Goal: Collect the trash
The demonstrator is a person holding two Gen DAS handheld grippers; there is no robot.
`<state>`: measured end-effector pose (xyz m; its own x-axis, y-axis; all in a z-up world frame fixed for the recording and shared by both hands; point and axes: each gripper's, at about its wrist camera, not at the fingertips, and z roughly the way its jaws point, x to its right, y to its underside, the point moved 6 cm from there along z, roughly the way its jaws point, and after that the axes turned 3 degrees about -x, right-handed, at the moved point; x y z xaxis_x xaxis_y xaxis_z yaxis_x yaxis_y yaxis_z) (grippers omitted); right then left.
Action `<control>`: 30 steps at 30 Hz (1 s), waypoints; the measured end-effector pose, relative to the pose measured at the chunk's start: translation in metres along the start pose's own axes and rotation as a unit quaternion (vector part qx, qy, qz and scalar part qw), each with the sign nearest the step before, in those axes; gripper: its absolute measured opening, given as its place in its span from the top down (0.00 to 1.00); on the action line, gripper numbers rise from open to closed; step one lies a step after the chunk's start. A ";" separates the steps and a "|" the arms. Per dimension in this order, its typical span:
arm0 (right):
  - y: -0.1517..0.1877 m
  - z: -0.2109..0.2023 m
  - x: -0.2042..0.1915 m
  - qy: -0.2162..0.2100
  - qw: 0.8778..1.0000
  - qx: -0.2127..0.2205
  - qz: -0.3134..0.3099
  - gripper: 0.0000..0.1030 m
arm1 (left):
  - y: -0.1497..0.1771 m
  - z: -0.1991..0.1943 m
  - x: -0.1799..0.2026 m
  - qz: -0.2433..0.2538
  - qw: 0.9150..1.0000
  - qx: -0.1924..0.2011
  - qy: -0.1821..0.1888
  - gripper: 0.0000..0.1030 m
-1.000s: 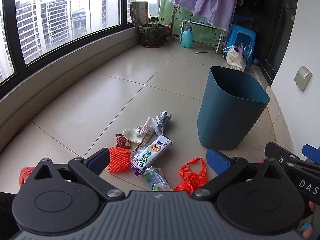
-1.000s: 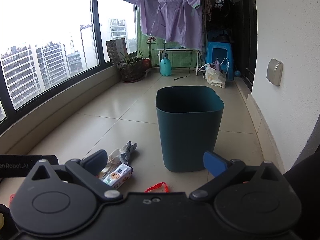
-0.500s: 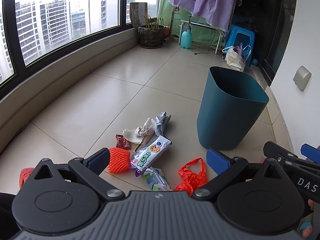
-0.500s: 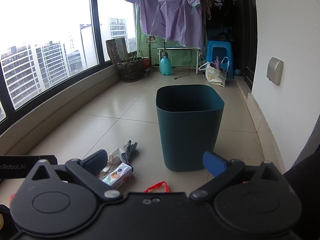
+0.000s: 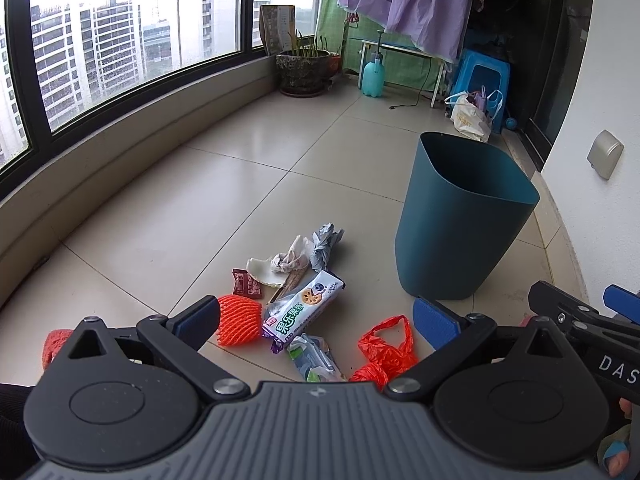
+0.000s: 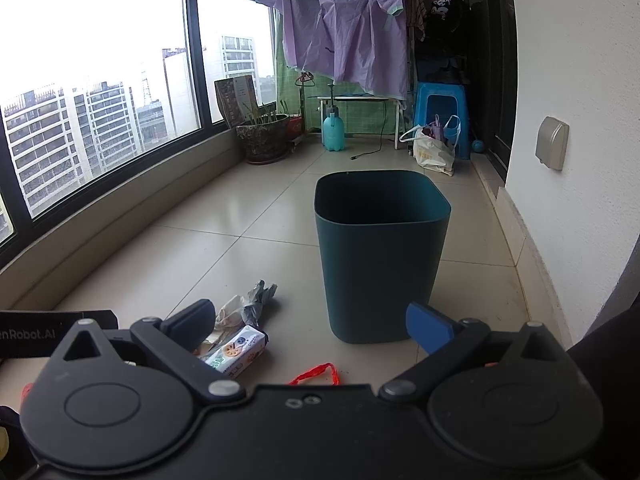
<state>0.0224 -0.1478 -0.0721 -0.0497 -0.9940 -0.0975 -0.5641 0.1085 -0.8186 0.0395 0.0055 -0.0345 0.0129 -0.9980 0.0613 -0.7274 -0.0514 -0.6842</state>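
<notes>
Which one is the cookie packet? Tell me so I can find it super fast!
Find the tall dark teal bin on the tiled floor. Left of its base lies a small heap of litter. The cookie packet is the long white wrapper with green writing and a round cookie picture, between the orange foam net and the red plastic bag.

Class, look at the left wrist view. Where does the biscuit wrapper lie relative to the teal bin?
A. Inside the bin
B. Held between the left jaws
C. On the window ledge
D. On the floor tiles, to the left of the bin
D: the biscuit wrapper lies flat on the floor tiles among the other litter, to the left of the teal bin and apart from it, with no jaws touching it.
</notes>
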 end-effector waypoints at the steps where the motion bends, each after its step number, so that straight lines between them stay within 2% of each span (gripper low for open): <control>1: 0.001 0.000 0.000 0.000 1.000 -0.001 -0.002 0.02 | 0.000 0.001 -0.001 -0.002 1.000 -0.002 0.001 0.00; 9: -0.005 0.004 -0.007 -0.003 1.000 0.001 -0.016 0.03 | -0.001 0.006 -0.017 -0.016 1.000 -0.012 -0.012 0.00; 17: -0.031 0.016 -0.020 0.000 0.999 0.026 -0.045 0.03 | -0.010 0.017 -0.017 -0.025 0.999 -0.018 -0.011 0.00; 30: -0.042 0.029 -0.012 -0.006 0.999 0.009 -0.044 0.04 | -0.021 0.026 -0.014 -0.020 1.000 -0.012 -0.014 0.00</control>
<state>0.0701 -0.1400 -0.0532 0.0103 -0.9995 -0.0315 -0.5517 0.0206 -0.8338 0.0723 0.0199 -0.0403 0.0605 -0.9959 0.0673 -0.7417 -0.0900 -0.6647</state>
